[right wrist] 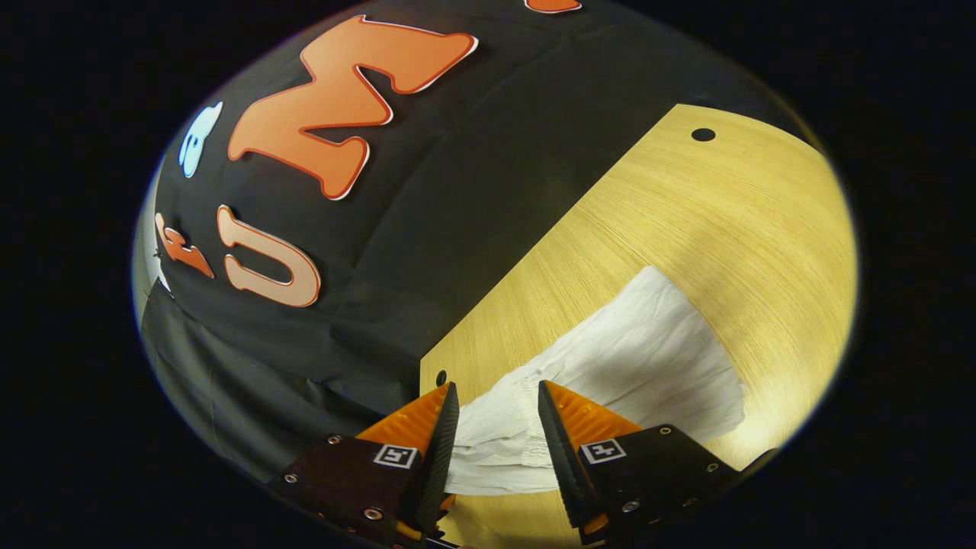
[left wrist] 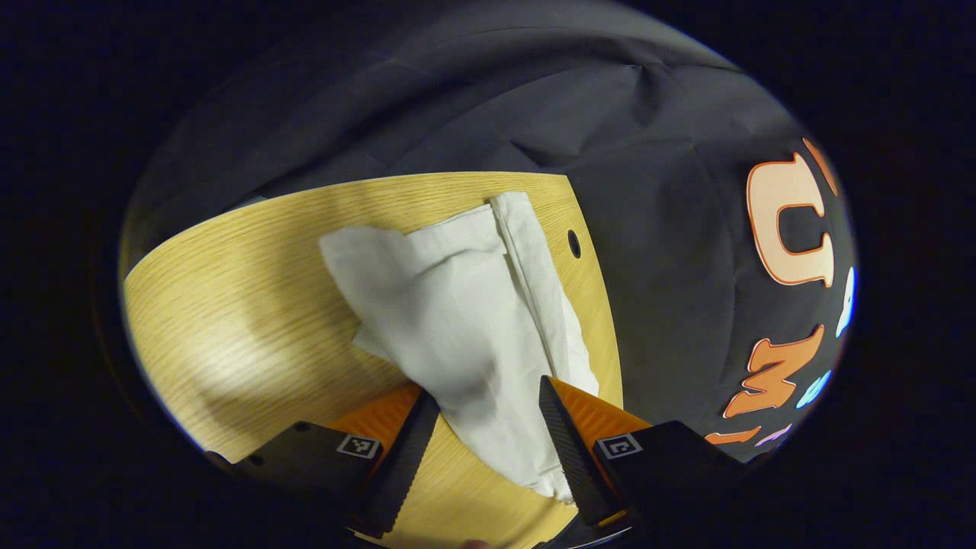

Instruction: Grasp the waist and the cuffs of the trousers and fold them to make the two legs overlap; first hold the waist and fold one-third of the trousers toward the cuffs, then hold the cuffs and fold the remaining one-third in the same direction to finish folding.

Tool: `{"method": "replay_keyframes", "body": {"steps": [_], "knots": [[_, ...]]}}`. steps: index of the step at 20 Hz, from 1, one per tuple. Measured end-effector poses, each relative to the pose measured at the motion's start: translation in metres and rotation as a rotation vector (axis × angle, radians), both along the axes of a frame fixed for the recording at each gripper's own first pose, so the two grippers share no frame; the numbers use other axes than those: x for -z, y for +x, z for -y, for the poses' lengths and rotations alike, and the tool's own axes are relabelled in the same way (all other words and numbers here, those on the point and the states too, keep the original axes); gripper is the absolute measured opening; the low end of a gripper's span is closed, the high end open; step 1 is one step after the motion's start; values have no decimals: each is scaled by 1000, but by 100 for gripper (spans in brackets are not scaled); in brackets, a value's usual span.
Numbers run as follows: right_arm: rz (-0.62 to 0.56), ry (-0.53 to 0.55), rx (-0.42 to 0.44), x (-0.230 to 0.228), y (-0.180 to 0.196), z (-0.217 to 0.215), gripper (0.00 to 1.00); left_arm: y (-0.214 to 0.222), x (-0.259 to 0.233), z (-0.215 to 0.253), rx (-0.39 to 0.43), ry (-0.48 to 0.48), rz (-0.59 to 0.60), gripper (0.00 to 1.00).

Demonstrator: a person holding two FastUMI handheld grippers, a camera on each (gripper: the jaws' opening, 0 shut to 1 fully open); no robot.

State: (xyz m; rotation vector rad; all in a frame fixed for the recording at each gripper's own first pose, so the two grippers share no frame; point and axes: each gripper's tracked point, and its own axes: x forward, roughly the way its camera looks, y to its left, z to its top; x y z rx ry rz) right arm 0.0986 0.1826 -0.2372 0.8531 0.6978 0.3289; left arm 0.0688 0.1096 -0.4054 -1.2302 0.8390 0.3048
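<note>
two grippers: both up over the wooden table (left wrist: pixel 229 305), both with jaws parted and nothing clamped.
left gripper (left wrist: pixel 488 427): fingers spread wide, one at seven o'clock and one at five in the left gripper view, the white cloth running down between them; whether either finger touches it, i cannot tell.
right gripper (right wrist: pixel 492 427): open a little narrower, the gathered end of the cloth lying in the gap between its fingers, no squeeze on it that i can see.
trousers (left wrist: pixel 465 320): white, lying flat and creased on the table, close to the table's edge by the black booth wall; in the left gripper view they stretch from centre toward twelve o'clock, a seam along their right side.
right gripper view: the trousers (right wrist: pixel 640 351) fan out from the fingers toward two o'clock.
table: small round holes near its edge.
</note>
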Motion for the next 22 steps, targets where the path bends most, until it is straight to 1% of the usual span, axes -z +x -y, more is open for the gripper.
{"method": "replay_keyframes", "body": {"steps": [3, 4, 5, 6, 7, 8, 9, 10, 11, 12, 13, 14, 16, 18, 19, 21, 22], "knots": [[-8, -5, 33, -1, -3, 17, 63, 27, 10, 2, 22, 47, -1, 83], [-6, -7, 41, -2, -4, 22, 63, 31, 17, 3, 31, 68, -12, 75], [-10, -17, 52, -1, -5, 28, 63, 34, 26, 4, 42, 83, -28, 65], [-9, -25, 58, -1, -9, 34, 63, 34, 26, 1, 33, 85, -20, 47], [-8, -49, 64, 0, -12, 42, 53, 37, 29, 1, 5, 99, -18, 30], [3, -72, 67, 1, -14, 48, 63, 40, 27, 1, 14, 108, -17, 13], [10, -88, 70, 2, -16, 55, 63, 38, 22, 1, 19, 126, -11, 9], [15, -100, 69, 0, -17, 58, 64, 42, 19, 1, 19, 139, 1, 10], [19, -110, 67, 0, -18, 61, 55, 42, 10, 1, 27, 156, 15, 7], [23, -122, 64, 0, -17, 62, 69, 44, 1, 1, 39, 171, 37, 7], [30, -132, 57, 1, -17, 64, 72, 47, -11, 2, 53, 191, 61, 7], [33, -141, 52, 2, -18, 66, 78, 49, -22, 5, 68, 210, 87, 5], [36, -147, 30, 3, -20, 68, 84, 52, -43, 8, 88, 246, 126, 7], [44, -144, 13, 1, -21, 71, 88, 54, -64, 9, 92, 282, 159, 6], [53, -146, 5, -1, -22, 74, 88, 54, -74, 11, 92, 301, 170, 6], [77, -183, -29, -3, -25, 76, 88, 58, -93, 16, 103, 367, 198, 6], [94, -216, -47, -3, -26, 80, 92, 60, -104, 22, 115, 393, 211, 7]]}}
